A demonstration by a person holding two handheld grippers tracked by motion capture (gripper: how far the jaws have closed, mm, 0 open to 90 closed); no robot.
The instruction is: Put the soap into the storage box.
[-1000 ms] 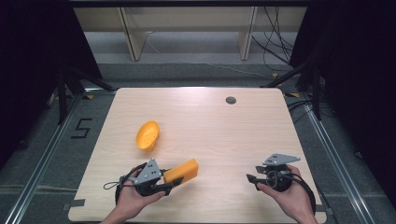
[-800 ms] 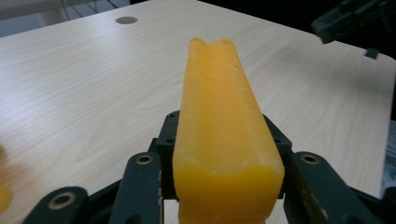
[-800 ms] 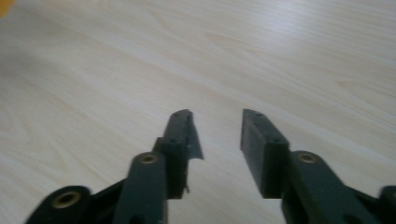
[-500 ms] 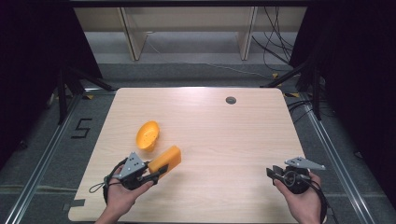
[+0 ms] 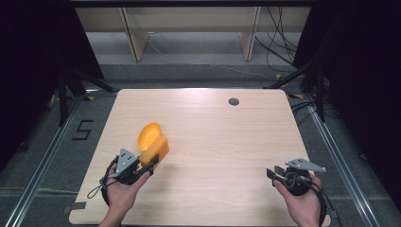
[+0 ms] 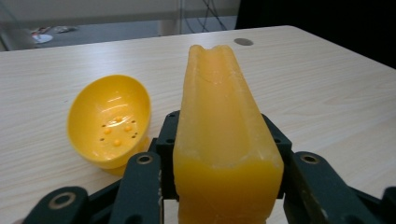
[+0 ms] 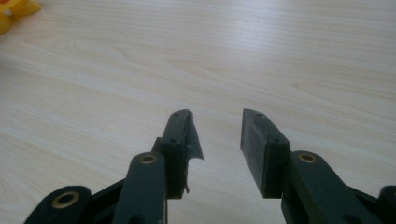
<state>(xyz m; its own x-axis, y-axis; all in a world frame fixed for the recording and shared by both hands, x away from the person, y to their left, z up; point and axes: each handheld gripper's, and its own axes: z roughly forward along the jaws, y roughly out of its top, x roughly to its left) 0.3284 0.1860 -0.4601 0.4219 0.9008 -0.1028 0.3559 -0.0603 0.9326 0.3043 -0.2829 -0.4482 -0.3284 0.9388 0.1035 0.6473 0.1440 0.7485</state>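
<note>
Block (image 5: 156, 150) moved beside bowl (image 5: 149, 135) | left hand-held gripper (image 5: 150, 161) clamps it

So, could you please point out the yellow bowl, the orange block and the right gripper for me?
Yellow bowl (image 6: 109, 122): left gripper view, on its inner surface near the small holes.
Orange block (image 6: 220, 112): left gripper view, on its upper face between the jaws.
Right gripper (image 7: 216, 133): right gripper view, midway between its parted fingertips.
</note>
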